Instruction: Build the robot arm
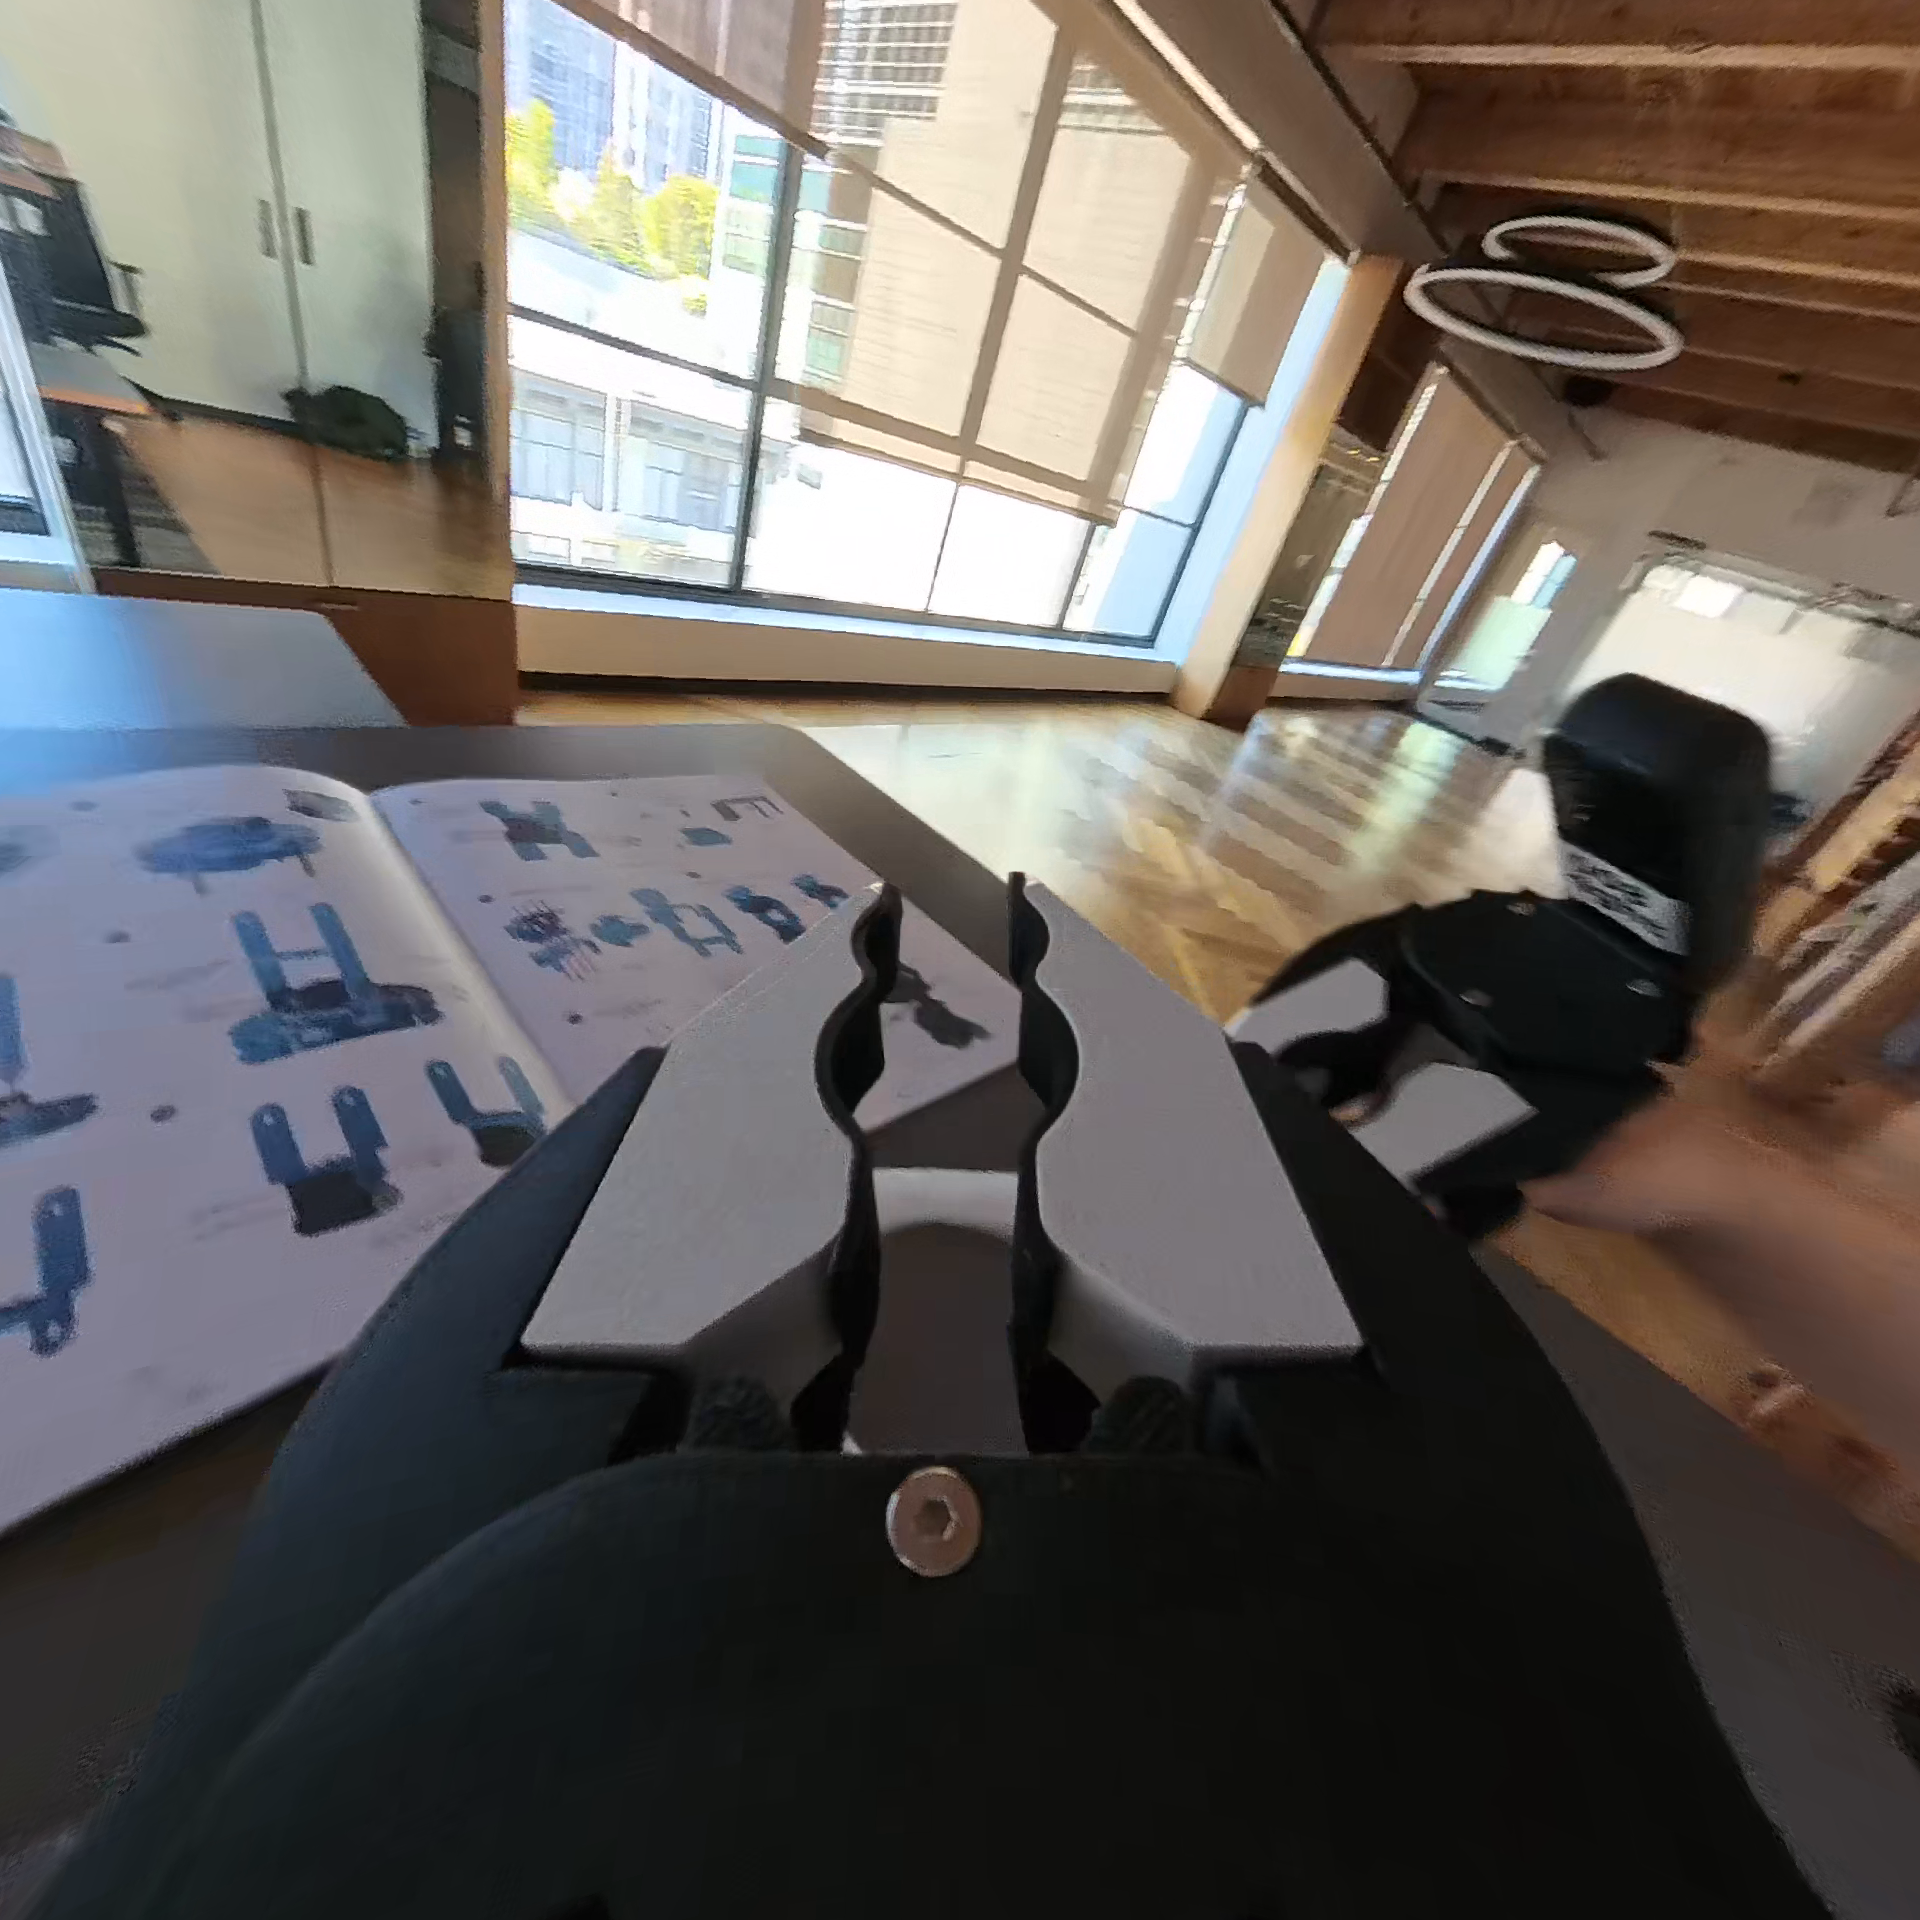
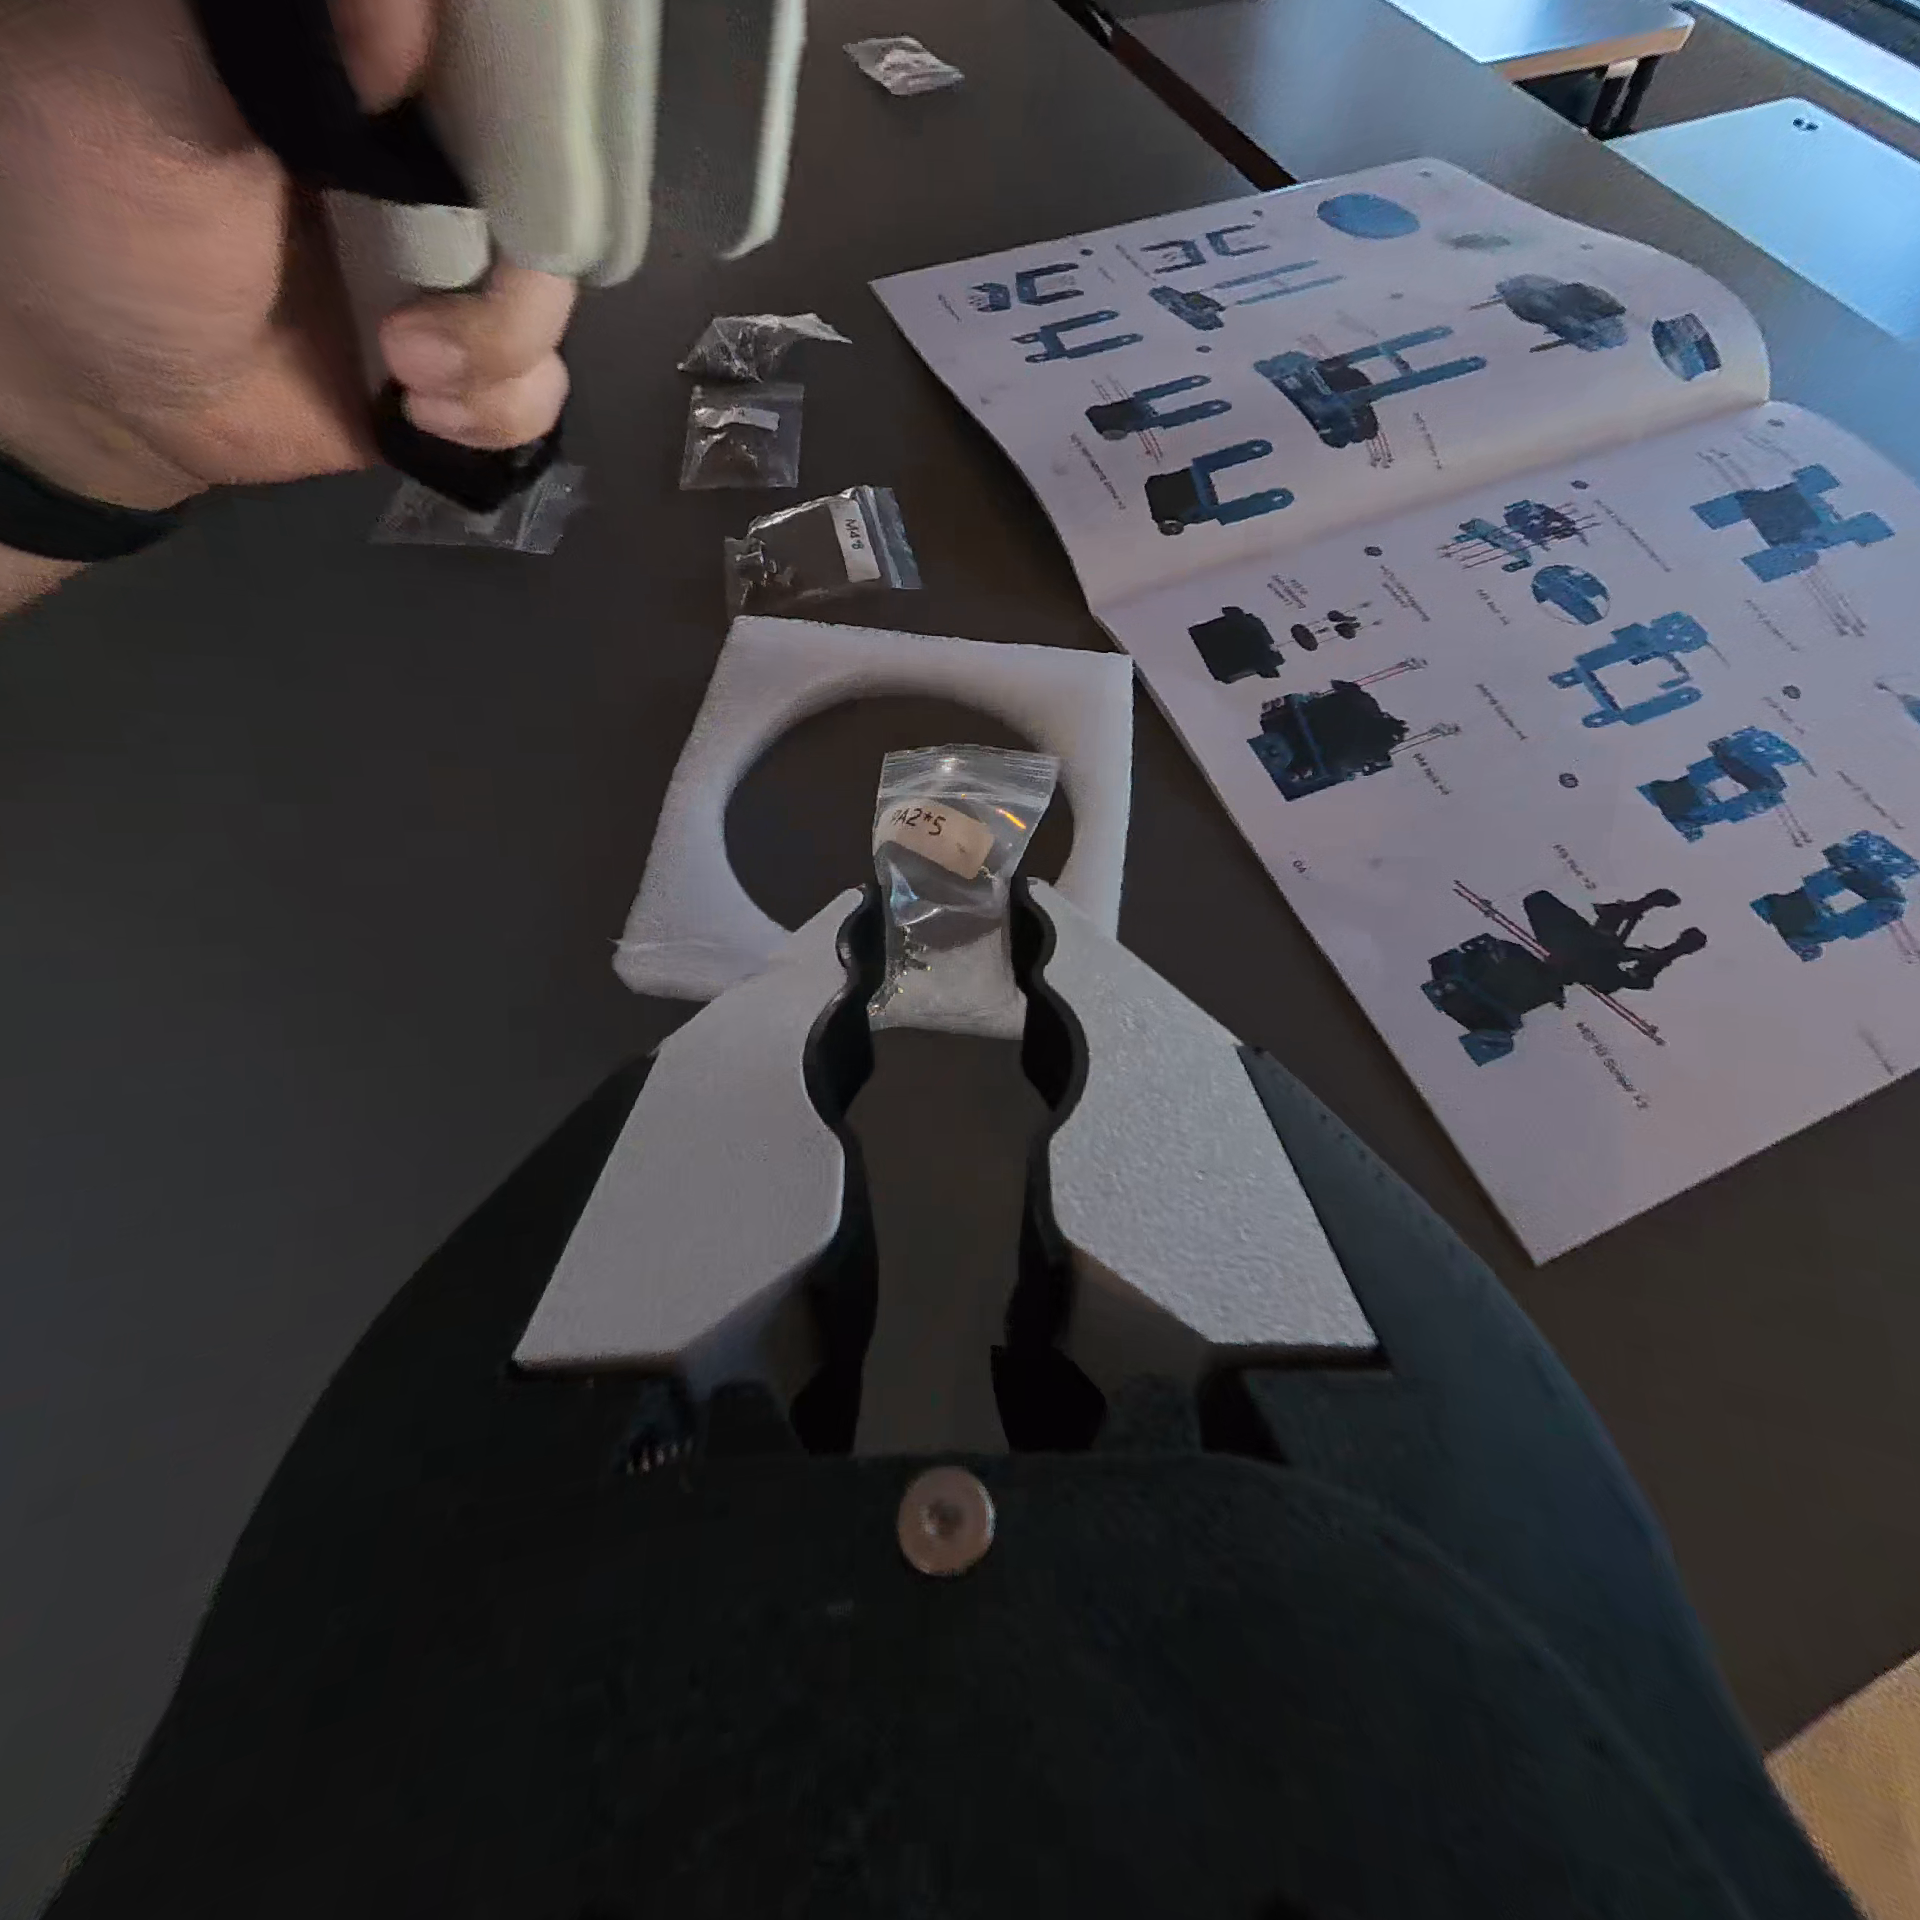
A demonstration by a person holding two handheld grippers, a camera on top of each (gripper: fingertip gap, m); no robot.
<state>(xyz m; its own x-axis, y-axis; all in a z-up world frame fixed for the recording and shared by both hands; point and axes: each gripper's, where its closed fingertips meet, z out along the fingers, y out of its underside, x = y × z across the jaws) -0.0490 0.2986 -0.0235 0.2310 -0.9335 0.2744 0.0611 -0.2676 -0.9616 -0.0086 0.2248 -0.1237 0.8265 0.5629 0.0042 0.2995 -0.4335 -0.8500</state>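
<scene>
Leftmost, the left gripper (image 1: pixel 945 904) is held raised with jaws apart and nothing between them, above the dark table (image 1: pixel 623 743) near its right edge. Centrally, the right gripper (image 2: pixel 945 899) is seen parted around a small screw bag (image 2: pixel 961 831) lying on a foam ring (image 2: pixel 914 675); whether contact is made cannot be told. Rightward, an open manual (image 2: pixel 1455 675) occupies the table, leaving bare surface at lower left.

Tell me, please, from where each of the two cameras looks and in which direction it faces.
Left wrist view: sits on the left gripper, raised above the dark table, facing large windows; its jaws stand apart, empty; the right gripper and a forearm show.
Right wrist view: sits on the right gripper, looks down at a small clear plastic bag between its jaws, over a white foam square with a round hole; a hand shows, blurred.
Both share the open white booklet with blue drawings.
</scene>
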